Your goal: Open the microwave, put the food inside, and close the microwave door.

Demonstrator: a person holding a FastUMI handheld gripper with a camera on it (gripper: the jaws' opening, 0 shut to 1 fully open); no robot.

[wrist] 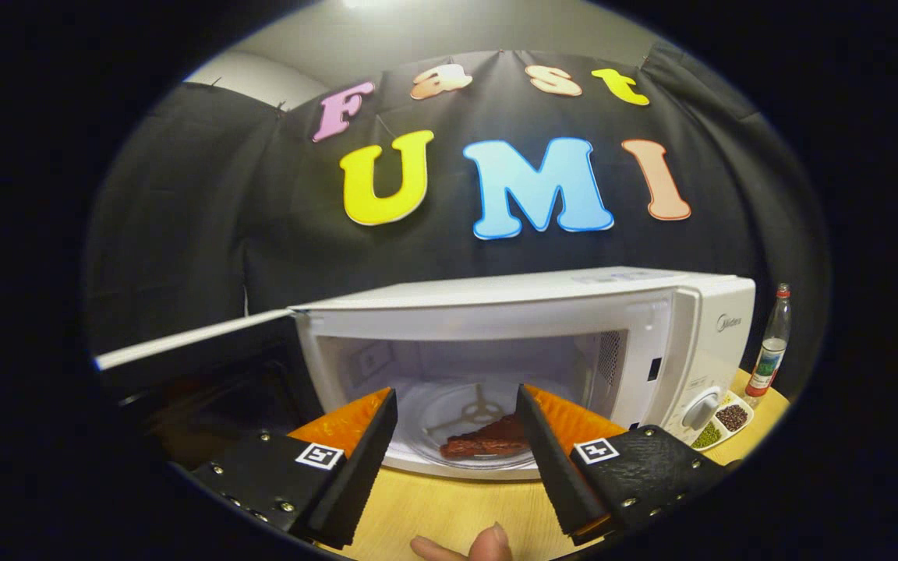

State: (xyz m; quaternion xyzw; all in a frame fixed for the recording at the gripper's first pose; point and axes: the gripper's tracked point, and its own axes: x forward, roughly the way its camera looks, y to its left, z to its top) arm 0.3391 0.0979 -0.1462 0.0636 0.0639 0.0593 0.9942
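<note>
I had the gripper [457, 436] spread wide and empty; the dark reddish-brown slab of food [488, 442] lay on the glass turntable inside the white microwave [511, 312]. Its black-windowed door [199, 354] stood swung wide, so I judged a careless push might shove the oven itself.

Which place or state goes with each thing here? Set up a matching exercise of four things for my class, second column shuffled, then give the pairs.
Column one:
1. microwave door
2. food
3. bottle
4. gripper

Column two:
A. stands upright beside the microwave, on its control-panel side
B. swung wide open
C. open, fingers apart, holding nothing
D. lies on the glass plate inside the microwave

Pairs: 1-B, 2-D, 3-A, 4-C
</note>
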